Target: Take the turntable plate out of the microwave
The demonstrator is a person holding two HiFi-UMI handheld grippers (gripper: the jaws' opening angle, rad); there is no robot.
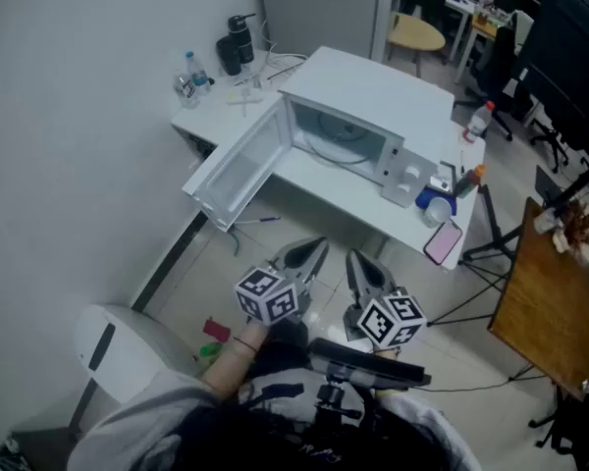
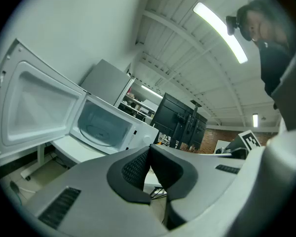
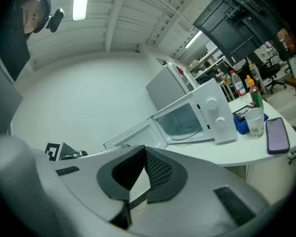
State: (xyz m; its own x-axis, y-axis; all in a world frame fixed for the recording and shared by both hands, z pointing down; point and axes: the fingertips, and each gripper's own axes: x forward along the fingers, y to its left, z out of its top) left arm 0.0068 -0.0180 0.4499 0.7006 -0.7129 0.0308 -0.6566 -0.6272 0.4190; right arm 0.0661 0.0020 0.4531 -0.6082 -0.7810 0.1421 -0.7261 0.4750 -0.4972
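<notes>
White microwave (image 1: 373,91) on a white tabletop (image 1: 319,180), door (image 1: 238,170) swung wide to the left.

Head view: glass turntable plate (image 1: 339,137) lies flat on the cavity floor, not yet out. Left hand-held gripper (image 1: 317,246) and right hand-held gripper (image 1: 354,257) sit side by side low in frame, both aimed toward the oven and well apart from it. The plate is straight ahead of the pair, slightly right of the left one. Neither looks clearly nearer. The left is on the door side.

Left gripper view: jaws pressed together with nothing between them (image 2: 149,154). Open door (image 2: 34,102) fills the left. The plate (image 2: 99,131) shows faintly inside the cavity, ahead and left of the jaw line.

Right gripper view: jaws (image 3: 144,158) likewise closed and empty. Plate (image 3: 186,130) ahead and to the right, inside the oven. A cup (image 3: 255,121) and a phone (image 3: 277,135) stand on the tabletop beyond the control side.

Judgement: the plate is round, so it has no long axis to line up with. Approach is head-on through the opening, and the jaws must spread first.
</notes>
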